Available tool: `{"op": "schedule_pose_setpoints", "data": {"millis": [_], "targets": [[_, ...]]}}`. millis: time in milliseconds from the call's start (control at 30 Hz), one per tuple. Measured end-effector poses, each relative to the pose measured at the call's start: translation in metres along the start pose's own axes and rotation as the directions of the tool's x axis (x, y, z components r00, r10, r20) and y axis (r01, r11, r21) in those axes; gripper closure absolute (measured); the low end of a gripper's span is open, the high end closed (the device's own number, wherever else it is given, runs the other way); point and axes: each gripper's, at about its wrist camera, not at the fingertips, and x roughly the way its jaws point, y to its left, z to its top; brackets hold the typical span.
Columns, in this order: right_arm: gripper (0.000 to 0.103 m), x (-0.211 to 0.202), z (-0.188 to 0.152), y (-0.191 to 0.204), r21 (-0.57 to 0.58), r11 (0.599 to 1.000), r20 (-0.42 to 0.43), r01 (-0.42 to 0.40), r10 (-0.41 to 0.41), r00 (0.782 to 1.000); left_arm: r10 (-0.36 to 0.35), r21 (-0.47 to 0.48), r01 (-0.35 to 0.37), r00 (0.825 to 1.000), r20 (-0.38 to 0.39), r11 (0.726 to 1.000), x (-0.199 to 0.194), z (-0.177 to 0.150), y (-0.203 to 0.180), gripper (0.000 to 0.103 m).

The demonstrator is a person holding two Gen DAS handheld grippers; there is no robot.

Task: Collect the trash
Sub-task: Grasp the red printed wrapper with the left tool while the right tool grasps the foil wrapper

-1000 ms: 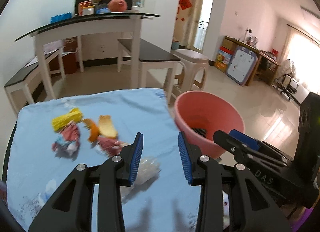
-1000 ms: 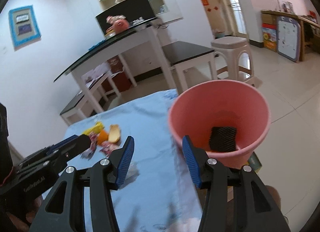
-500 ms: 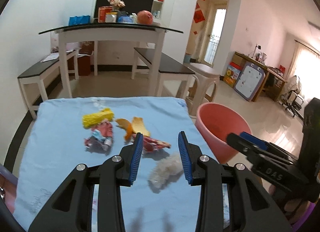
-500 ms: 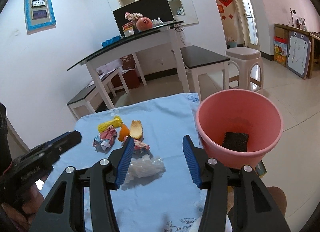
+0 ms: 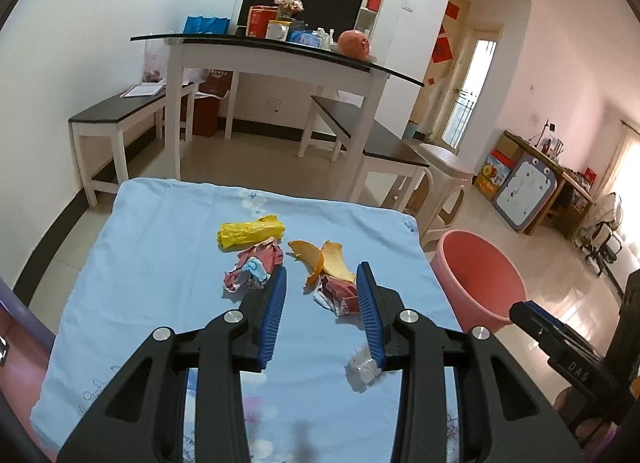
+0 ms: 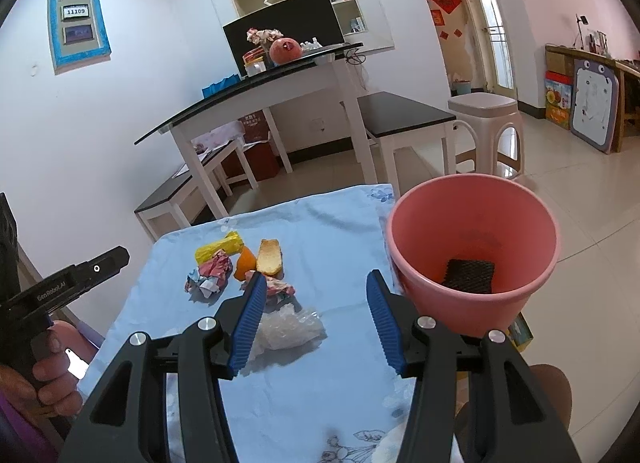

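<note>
Trash lies on a blue cloth [image 5: 160, 255]: a yellow wrapper [image 5: 250, 232], a crumpled red and white paper [image 5: 254, 267], orange peel [image 5: 324, 259], a small red wrapper [image 5: 336, 297] and a clear plastic wad [image 5: 362, 369]. My left gripper [image 5: 320, 311] is open and empty, above the cloth just short of the red wrapper. My right gripper [image 6: 316, 319] is open and empty, with the clear plastic wad [image 6: 286, 329] by its left finger. The pink bin [image 6: 472, 255] stands right of the cloth, with a black mesh piece [image 6: 468, 275] inside.
A white table [image 5: 280, 63] with black benches and a plastic stool [image 6: 484, 127] stand behind the cloth. The pink bin [image 5: 478, 279] is at the cloth's right edge. The other gripper shows at each view's edge.
Both grippers have pulled back and swung left from the bin toward the trash pile. The trash has not moved. Both stay open.
</note>
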Motion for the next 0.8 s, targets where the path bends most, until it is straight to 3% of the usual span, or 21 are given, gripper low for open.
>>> {"op": "schedule_pose_setpoints", "data": {"millis": [200,500,800], "targets": [[0.052,0.003,0.003,-0.007,0.016,1.0,-0.006,0.001,-0.001,1.0,0.033,0.045,-0.033,0.999,0.0,0.998,0.006,0.0,-0.004,0.066],[0.052,0.02,0.002,-0.007,0.01,1.0,-0.049,-0.02,0.02,0.999,0.09,0.008,-0.09,0.996,-0.018,0.996,0.012,-0.001,0.034,0.066],[0.052,0.059,0.005,0.012,-0.036,0.996,-0.12,-0.076,0.071,0.99,0.092,-0.002,-0.093,0.986,-0.139,0.996,0.058,-0.013,0.062,0.066]]}}
